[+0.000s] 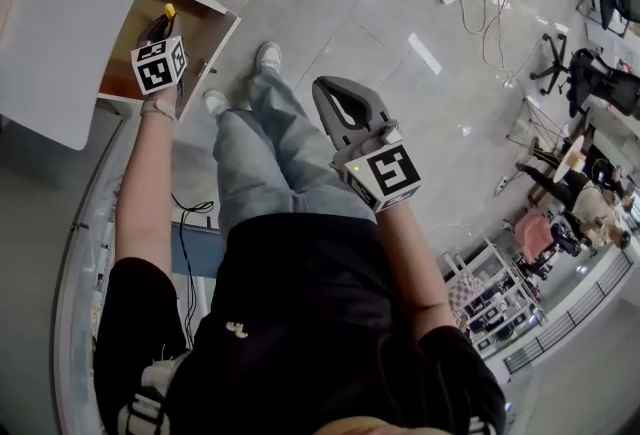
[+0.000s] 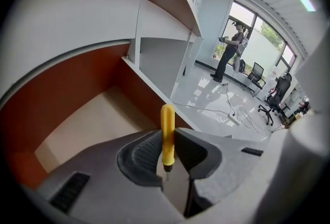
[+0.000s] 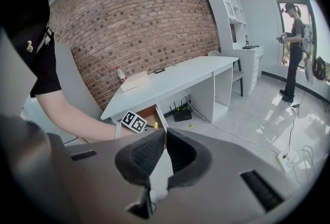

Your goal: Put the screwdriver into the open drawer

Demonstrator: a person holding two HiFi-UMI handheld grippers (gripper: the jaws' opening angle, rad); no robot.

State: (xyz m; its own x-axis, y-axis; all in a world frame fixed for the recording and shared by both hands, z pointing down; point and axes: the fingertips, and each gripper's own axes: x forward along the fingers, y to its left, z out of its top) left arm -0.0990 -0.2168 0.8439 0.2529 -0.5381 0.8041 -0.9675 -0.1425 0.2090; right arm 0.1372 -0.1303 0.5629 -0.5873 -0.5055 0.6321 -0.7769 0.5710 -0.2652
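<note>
**Over the open drawer: screwdriver clamped in left tongs**

Between its closed jaws the left gripper (image 2: 166,141) clamps the screwdriver (image 2: 167,124) by the yellow handle. The handle end points away from the camera and the metal shaft back toward it. This gripper hangs above the open drawer (image 2: 85,127), whose pale floor shows bare below the tool. The right gripper (image 3: 164,136) has its jaws drawn together with nothing between them. It is held well apart, out over the grey floor (image 1: 420,13) beside the white desk (image 3: 175,74).

Bright daylight from the windows (image 2: 265,37) glares off the glossy floor (image 1: 400,23); fisheye edges curve and darken.
</note>
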